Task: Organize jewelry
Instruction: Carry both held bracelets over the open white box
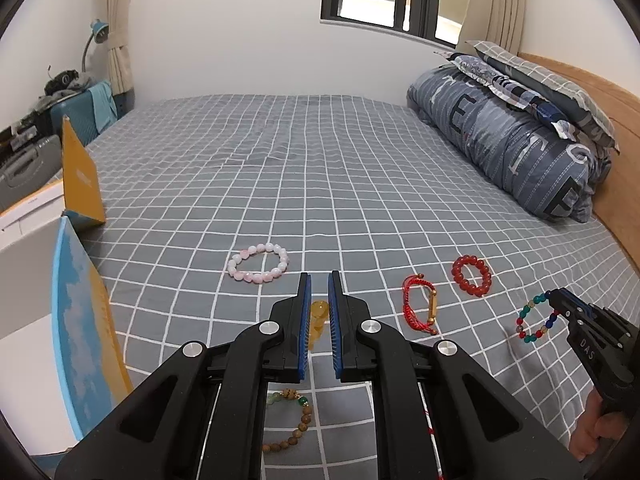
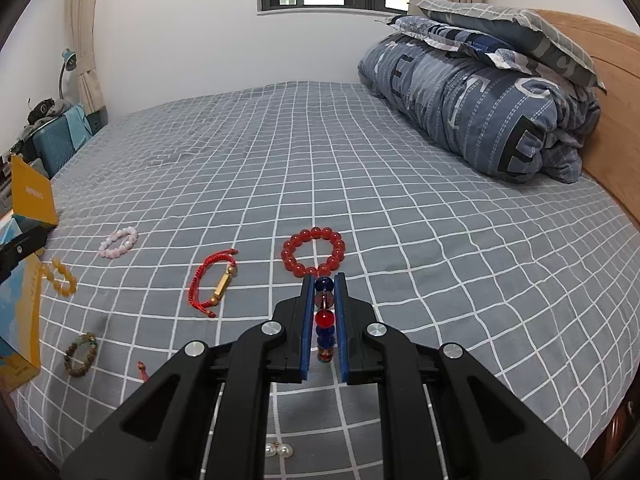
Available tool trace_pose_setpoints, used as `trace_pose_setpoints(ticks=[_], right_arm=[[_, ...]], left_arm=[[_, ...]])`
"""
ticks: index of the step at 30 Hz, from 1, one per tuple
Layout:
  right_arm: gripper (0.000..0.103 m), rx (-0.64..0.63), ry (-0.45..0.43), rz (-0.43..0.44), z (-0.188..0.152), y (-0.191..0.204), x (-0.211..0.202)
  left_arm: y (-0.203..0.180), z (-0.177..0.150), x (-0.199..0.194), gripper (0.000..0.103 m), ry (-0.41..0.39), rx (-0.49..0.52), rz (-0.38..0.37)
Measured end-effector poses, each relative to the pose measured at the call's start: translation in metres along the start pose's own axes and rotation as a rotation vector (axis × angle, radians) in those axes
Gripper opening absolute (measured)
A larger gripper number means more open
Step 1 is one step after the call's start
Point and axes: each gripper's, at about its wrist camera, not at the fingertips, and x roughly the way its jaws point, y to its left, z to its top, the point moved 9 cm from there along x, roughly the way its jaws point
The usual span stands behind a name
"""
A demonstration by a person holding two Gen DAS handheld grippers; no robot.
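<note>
The left gripper [image 1: 319,292] is clamped on an amber bracelet [image 1: 318,322] and the right gripper [image 2: 323,286] on a multicolour bracelet [image 2: 324,320], each hanging by a few beads, so a jolt could roll them free onto the bed [image 1: 360,184]. Nearest lie a wooden bracelet [image 1: 294,424] and pearls [image 2: 279,449], then a red cord [image 1: 420,306], red beads [image 2: 313,257] and pink beads [image 1: 259,263]. A low swing toward the box [image 1: 82,320] on the left could snag these.

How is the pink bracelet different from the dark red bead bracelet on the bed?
The pink bracelet has pale, milky beads; the red bead bracelet has deep, glossy red ones. The pink bracelet lies on the side toward the yellow box, while the red bead bracelet lies on the side toward the folded quilt. Both are closed rings of round beads lying flat on the checked sheet, and neither is held by a gripper.
</note>
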Motion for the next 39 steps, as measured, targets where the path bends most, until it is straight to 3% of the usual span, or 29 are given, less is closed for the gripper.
trace_pose_setpoints(ticks=[12,18,22,28,39], right_arm=[[0.009,-0.015,0.020,0.006,0.020,0.024,-0.013],[0.009,-0.042,-0.001,0.043,0.046,0.065,-0.034],[0.009,-0.072,-0.020,0.105,0.064,0.110,-0.054],[0.009,-0.131,-0.043,0.220,0.073,0.197,-0.085],[0.009,-0.259,-0.047,0.415,0.052,0.354,-0.124]], left_arm=[[0.019,0.018,-0.019,0.008,0.002,-0.024,0.033],[0.050,0.034,-0.053,0.008,-0.021,-0.053,0.066],[0.082,0.044,-0.082,0.008,-0.047,-0.077,0.088],[0.143,0.048,-0.127,0.008,-0.071,-0.107,0.183],[0.280,-0.006,-0.183,0.008,-0.017,-0.253,0.375]])
